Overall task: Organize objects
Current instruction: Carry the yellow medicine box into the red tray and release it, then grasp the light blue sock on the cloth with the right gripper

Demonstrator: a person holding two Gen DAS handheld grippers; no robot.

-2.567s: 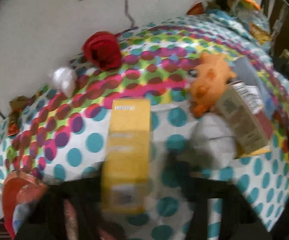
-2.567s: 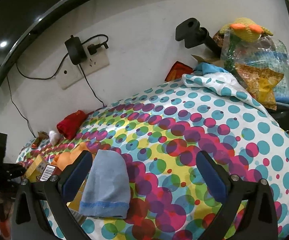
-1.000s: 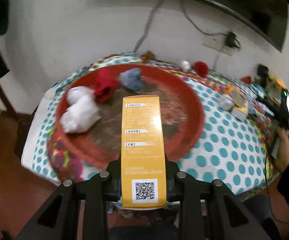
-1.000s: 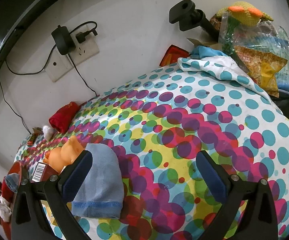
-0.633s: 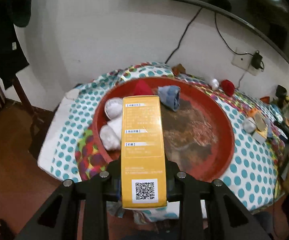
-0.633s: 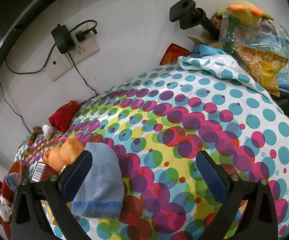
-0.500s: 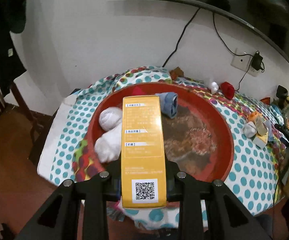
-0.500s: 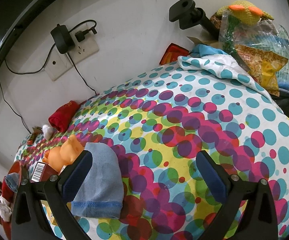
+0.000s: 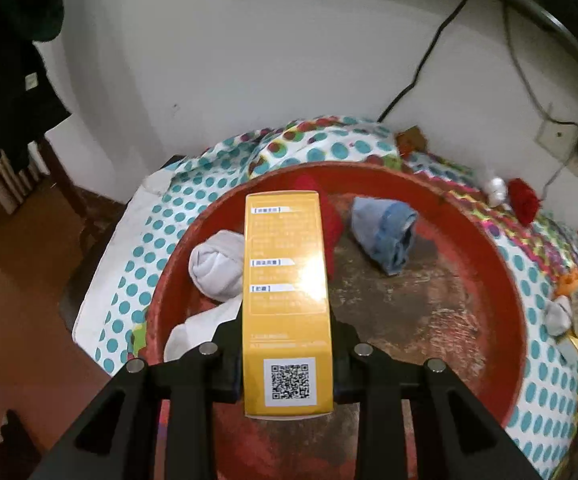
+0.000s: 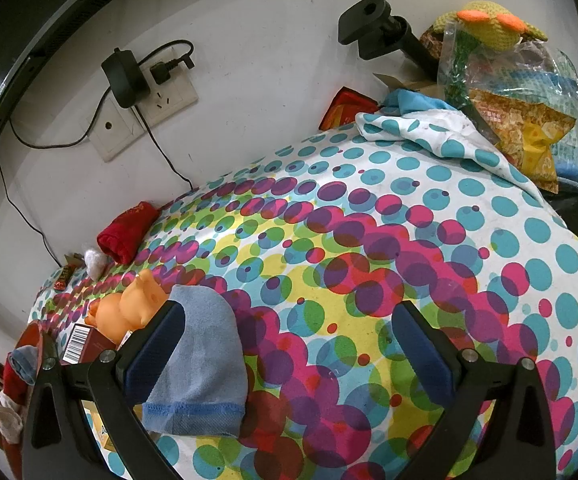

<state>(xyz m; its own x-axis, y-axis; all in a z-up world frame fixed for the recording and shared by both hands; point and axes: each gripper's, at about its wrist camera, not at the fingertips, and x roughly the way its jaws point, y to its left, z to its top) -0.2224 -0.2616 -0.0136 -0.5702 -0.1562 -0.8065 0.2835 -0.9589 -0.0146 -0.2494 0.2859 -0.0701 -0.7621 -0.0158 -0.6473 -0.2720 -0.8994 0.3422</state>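
left gripper point(image 9: 288, 354) was clamped on a tall yellow box point(image 9: 287, 296), fingers pinching its lower sides, qr label facing the camera. the box stood upright in the grip, held above the near part of a big red basin point(image 9: 501, 280) that sat on the dotted tablecloth point(image 9: 129, 272). in the basin beyond the box: a white sock bundle point(image 9: 217, 268) on the left, a red cloth point(image 9: 331, 224) partly hidden behind the box, and a rolled blue sock point(image 9: 387, 236) to the right (contact between box and basin floor could not be told).

right gripper point(image 10: 289, 344) was spread wide with nothing between the fingers, poised over the tablecloth. a blue-grey sock point(image 10: 205, 360) lay flat just beside the left finger point(image 10: 153, 352). further left, an orange toy point(image 10: 129, 308) sat next to a barcoded box point(image 10: 83, 344). near the wall, a folded red cloth point(image 10: 127, 228) and a wall socket point(image 10: 145, 112).
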